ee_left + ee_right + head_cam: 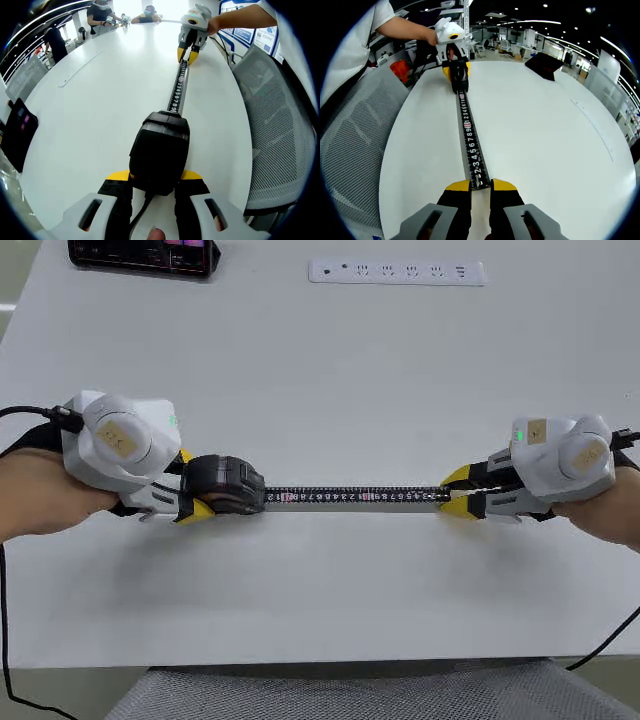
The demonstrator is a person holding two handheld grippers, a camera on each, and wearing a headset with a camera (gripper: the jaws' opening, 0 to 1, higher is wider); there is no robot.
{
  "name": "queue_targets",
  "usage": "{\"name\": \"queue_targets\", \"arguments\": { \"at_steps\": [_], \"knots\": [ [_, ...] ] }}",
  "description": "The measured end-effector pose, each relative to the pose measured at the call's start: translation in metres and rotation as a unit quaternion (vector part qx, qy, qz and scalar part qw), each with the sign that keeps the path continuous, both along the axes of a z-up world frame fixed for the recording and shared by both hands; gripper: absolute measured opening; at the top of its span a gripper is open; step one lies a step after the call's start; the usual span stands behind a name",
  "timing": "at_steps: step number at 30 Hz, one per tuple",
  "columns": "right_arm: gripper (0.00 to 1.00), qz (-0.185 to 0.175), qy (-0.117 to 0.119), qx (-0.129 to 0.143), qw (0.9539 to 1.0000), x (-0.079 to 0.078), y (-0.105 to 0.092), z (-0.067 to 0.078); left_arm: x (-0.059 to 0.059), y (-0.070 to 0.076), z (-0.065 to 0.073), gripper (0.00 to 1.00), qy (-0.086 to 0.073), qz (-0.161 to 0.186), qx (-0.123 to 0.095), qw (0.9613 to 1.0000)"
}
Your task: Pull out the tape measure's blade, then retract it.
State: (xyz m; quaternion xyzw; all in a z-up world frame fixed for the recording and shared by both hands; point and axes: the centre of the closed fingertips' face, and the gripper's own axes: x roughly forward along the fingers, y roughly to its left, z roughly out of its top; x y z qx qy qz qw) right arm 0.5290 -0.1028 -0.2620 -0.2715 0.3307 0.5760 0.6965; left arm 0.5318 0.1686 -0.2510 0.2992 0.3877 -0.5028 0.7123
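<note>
A black tape measure case (223, 484) rests on the white table, held between the yellow-tipped fingers of my left gripper (195, 495), which is shut on it. In the left gripper view the case (160, 150) sits between the jaws (156, 176). The black blade (355, 496) with white numbers runs out to the right across the table. My right gripper (458, 492) is shut on the blade's end. In the right gripper view the blade (469, 145) stretches away from my right gripper (481, 185) to the left gripper (451, 47) at the far end.
A white power strip (397, 272) lies at the table's far edge, and a dark device (145, 254) sits at the far left. A grey mesh chair back (350, 695) stands at the near edge. Cables trail from both grippers. People sit at the table's far end (125, 15).
</note>
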Motion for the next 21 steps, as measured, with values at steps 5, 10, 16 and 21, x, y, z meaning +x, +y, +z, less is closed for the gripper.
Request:
{"name": "queue_targets", "arguments": {
  "at_steps": [5, 10, 16, 21],
  "knots": [
    [0.09, 0.0, 0.001, -0.005, 1.0, 0.0, -0.006, 0.0, 0.0, 0.0, 0.0, 0.27, 0.0, 0.0, 0.001, 1.0],
    [0.09, -0.001, 0.003, -0.012, 0.9999, 0.0, -0.012, -0.001, 0.0, 0.0, 0.0, 0.27, 0.0, 0.001, 0.001, 1.0],
    [0.09, -0.004, 0.004, -0.018, 0.9998, -0.001, -0.018, -0.002, 0.0, 0.0, 0.0, 0.27, 0.0, 0.0, 0.001, 1.0],
    [0.09, -0.009, 0.009, -0.02, 0.9997, -0.001, -0.018, -0.004, 0.0, 0.0, -0.001, 0.27, 0.001, 0.0, 0.002, 1.0]
  ]
}}
